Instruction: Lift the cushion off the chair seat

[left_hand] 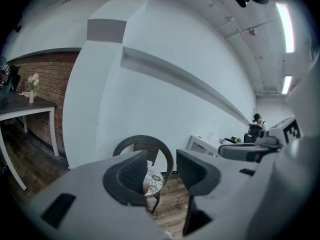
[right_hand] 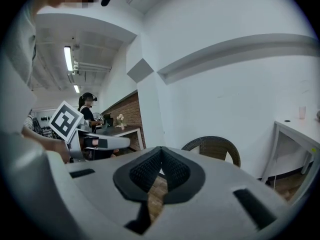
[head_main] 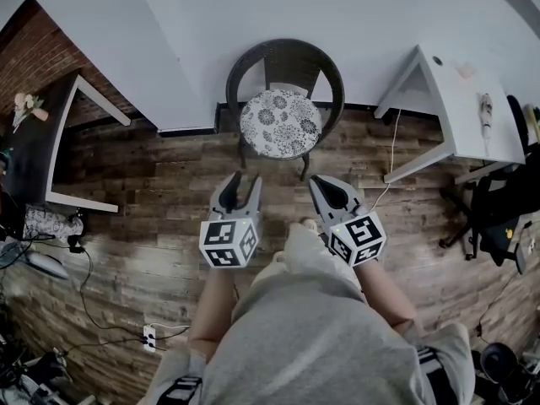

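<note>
- At the top-centre of the head view: round wicker chair (head_main: 287,62) stands on a wood-plank floor (head_main: 143,184) against the white wall. The patterned round cushion (head_main: 280,123) lies flat on its seat, untouched.
- Same view, lower down: left gripper (head_main: 243,180) and right gripper (head_main: 318,184) are held side by side in front of the person, both pointing twd the chair and well apart from it. Left jaws are spread in a V w/ nothing btwn them. Right jaws are pinched together.
- Same view, sides: white desk (head_main: 472,116) at right, dark table (head_main: 34,154) w/ flowers (head_main: 25,105) at left by a brick wall.
- Left gripper view: jaws stand apart, released, nothing gripped. Thru the gap the chair shows far off, w/ part of the cushion on the seat peeking past the left jaw's edge. Right gripper pokes in at the right edge.
- Right gripper view: pads are clenched against each other at the tips, holding nothing; only floor shows in the slit below. Chair back rises just behind the jaws to the right, but the cushion is hidden by the gripper body. Left gripper is at left, w/ a second person (right_hand: 89,109) further back.
</note>
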Available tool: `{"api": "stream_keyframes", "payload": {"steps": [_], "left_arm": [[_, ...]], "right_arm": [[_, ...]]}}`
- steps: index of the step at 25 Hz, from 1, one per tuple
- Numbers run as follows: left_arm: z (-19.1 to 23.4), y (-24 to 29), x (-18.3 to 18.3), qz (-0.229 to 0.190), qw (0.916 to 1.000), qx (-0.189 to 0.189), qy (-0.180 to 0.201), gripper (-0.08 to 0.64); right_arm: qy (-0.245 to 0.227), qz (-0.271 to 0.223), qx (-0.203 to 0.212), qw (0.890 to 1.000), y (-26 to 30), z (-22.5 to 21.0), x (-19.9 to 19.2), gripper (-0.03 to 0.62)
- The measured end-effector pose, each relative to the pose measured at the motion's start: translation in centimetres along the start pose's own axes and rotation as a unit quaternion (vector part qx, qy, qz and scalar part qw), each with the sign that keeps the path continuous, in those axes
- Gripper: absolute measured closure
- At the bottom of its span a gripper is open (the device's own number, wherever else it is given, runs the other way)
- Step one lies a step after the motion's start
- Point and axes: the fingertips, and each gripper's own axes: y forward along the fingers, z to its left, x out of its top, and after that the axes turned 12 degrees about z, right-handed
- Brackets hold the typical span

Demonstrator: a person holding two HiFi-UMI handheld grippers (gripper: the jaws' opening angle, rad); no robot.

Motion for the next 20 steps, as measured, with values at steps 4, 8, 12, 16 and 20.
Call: {"api": "stream_keyframes", "payload": {"steps": [4,8,12,16,20], "left_arm": [[0.5,2.5,-0.8,0.006,0.9999,0.001,-0.009,0.387],[1.6,6.1,-1.2,0.02,0.9997,0.005,-0.012,0.383],[3.3,9.7,-1.3,0.032,0.9991,0.013,-0.023,0.383],[4.7,13.6,-1.6,0.042,0.9986,0.016,-0.028,0.383],[5.5,17.4,-2.5,0.054,0.998,0.017,-0.026,0.383]], "right_arm": [[0.009,0.017,-0.004,1.0,1.3,-1.9,-1.0,0.594],[0.011,0.024,0.002,1.0,3.8,-4.3,-0.8,0.592],[0.007,0.031,0.013,0.999,6.9,-6.8,-0.2,0.593],[0.009,0.041,0.023,0.999,9.9,-9.2,-0.1,0.594],[0.013,0.051,0.028,0.998,12.5,-11.6,-0.4,0.593]]}}
